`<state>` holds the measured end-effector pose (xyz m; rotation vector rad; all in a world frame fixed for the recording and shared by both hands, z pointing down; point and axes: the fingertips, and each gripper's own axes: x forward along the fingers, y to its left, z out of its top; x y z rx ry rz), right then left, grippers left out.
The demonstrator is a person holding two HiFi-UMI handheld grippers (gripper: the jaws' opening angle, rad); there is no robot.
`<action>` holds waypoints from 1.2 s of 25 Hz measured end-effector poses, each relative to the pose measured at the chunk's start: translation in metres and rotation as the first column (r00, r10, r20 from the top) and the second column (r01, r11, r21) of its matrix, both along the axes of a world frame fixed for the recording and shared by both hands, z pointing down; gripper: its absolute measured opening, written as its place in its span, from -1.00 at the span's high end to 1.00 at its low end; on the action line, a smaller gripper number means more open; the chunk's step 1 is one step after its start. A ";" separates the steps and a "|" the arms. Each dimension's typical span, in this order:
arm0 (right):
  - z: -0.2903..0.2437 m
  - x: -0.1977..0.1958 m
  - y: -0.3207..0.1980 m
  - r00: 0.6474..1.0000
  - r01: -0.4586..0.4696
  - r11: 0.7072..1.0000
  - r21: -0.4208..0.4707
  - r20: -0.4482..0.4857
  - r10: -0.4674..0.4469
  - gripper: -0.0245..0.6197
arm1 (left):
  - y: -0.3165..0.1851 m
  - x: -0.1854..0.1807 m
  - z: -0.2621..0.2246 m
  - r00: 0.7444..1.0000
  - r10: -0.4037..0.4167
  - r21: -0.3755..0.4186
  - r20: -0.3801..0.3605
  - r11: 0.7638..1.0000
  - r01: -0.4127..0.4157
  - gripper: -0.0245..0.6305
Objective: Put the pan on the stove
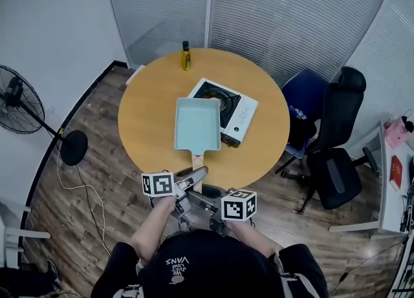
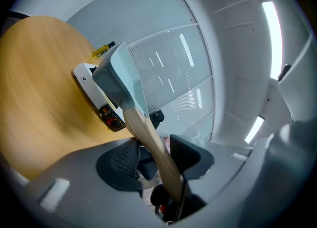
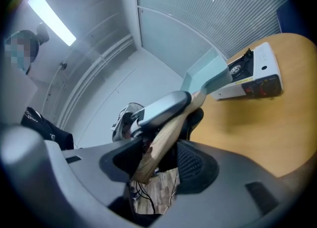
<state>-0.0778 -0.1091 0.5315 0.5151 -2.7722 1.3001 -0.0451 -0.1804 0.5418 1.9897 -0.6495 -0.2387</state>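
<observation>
Between the pads point(image 2: 191, 156) of the left gripper point(image 2: 153, 161): the wooden handle point(image 2: 144, 130), crossing aslant. Jaws about half apart and closed on it. It lies hard against one pad; contact with the other is less plain. Right gripper point(image 3: 159, 165): jaws a little wider, round the butt end of the same handle, also gripping by my reading. Left gripper sits farther up the handle, so nearer the pan point(image 1: 197, 123). One of its fingers lies over the handle top in the right gripper view.

Outward: handle runs straight away from the person, with the pan at its far end and its long axis in line with the handle. Pan looks lifted off the table point(image 1: 145, 119); its bottom shows in the left gripper view.

Stove point(image 1: 242, 112) lies right of the pan and slightly beyond. In the head view the pan's right edge overlaps the stove's left side; burner mostly uncovered. Judgement: not yet placed. Coming move calls for a shift right and a bit forward, handle pointing back at the person.
</observation>
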 end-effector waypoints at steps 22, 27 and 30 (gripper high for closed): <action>0.018 -0.052 -0.060 0.960 -0.280 0.960 -0.024 -0.007 0.280 0.30 | -0.048 -0.032 0.016 0.955 0.297 -0.006 0.022 0.955 -0.297 0.36; 0.023 -0.043 -0.084 0.956 -0.292 0.956 -0.028 -0.017 0.291 0.30 | -0.071 -0.021 0.023 0.949 0.314 -0.008 0.030 0.949 -0.314 0.35; 0.028 -0.038 -0.102 0.956 -0.293 0.955 -0.038 -0.018 0.293 0.30 | -0.088 -0.016 0.028 0.946 0.322 -0.015 0.034 0.947 -0.321 0.35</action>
